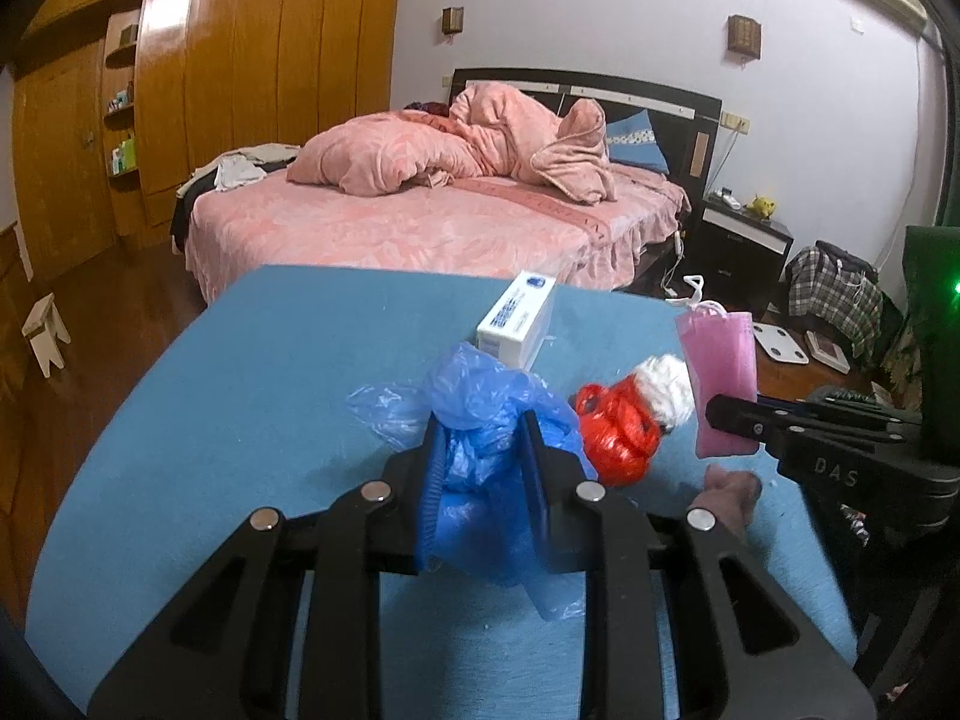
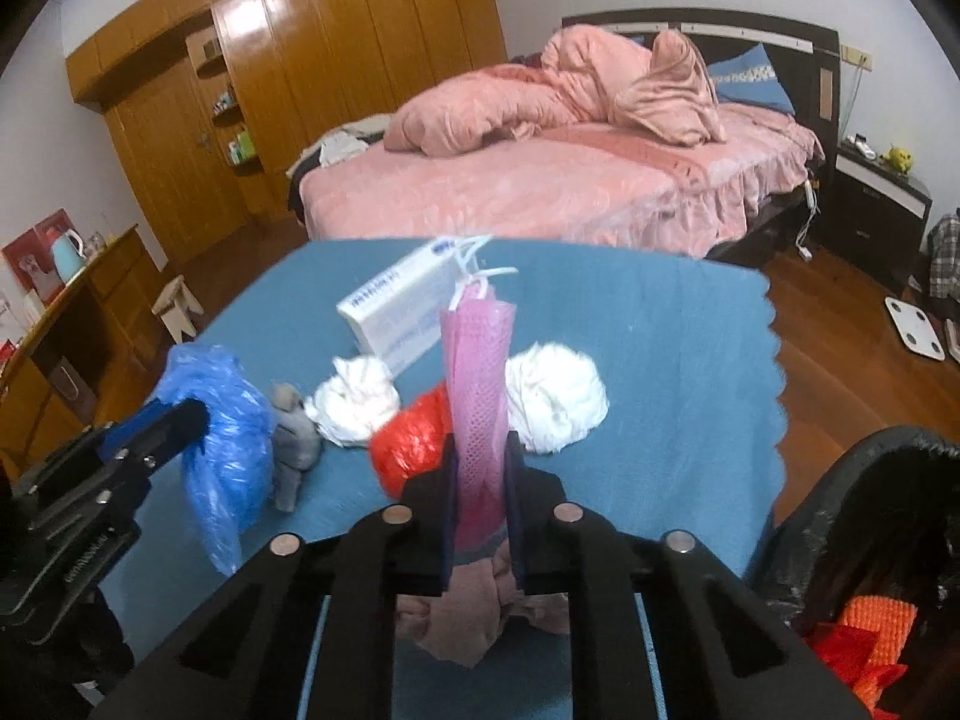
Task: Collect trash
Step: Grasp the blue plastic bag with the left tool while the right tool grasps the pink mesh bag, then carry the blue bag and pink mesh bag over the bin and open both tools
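My left gripper (image 1: 480,456) is shut on a crumpled blue plastic bag (image 1: 480,414) just above the blue table cloth (image 1: 240,396); the bag also shows at the left of the right wrist view (image 2: 231,426). My right gripper (image 2: 480,480) is shut on a pink mesh bag (image 2: 477,372) and holds it upright; in the left wrist view the mesh bag (image 1: 720,372) hangs at the right. On the cloth lie a red plastic bag (image 2: 408,444), two white paper wads (image 2: 354,402) (image 2: 555,396), a white box (image 2: 396,312) and a grey rag (image 2: 291,438).
A black trash bag (image 2: 840,516) with orange and red waste inside stands at the table's right edge. A brownish crumpled cloth (image 2: 468,612) lies under my right gripper. A pink bed (image 1: 420,222), a wooden wardrobe (image 1: 210,78) and a small stool (image 1: 45,330) stand beyond the table.
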The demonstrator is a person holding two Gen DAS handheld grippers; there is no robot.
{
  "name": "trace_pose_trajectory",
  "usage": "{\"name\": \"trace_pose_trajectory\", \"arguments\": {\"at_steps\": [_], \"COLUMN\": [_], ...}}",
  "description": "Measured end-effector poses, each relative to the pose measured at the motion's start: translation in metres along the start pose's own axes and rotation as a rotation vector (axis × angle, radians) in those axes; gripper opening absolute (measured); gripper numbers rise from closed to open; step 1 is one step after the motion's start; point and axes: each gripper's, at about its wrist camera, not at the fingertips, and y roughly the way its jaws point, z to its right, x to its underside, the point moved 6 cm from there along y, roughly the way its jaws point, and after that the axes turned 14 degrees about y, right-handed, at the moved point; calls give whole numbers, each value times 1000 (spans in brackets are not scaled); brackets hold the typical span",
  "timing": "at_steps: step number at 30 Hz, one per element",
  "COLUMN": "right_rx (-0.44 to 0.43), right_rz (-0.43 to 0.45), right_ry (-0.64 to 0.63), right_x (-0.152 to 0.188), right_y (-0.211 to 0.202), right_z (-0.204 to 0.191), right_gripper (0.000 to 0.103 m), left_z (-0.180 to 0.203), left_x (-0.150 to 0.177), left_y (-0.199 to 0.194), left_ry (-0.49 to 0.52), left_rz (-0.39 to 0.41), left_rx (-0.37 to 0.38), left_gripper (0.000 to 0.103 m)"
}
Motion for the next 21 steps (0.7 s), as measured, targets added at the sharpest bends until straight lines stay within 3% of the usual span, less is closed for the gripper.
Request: {"name": "trace_pose_trajectory", "arguments": {"at_steps": [21], "right_rx": [5], "right_rz": [158], "right_ry": [44], "right_x": [-18], "right_y": [-111], "right_z": [25], "right_gripper": [14], "left_z": [63], "left_x": [-42], "left_y": [-52], "left_ry": [37], "left_rz": [113], "left_rx": [85], "left_gripper": [23]}}
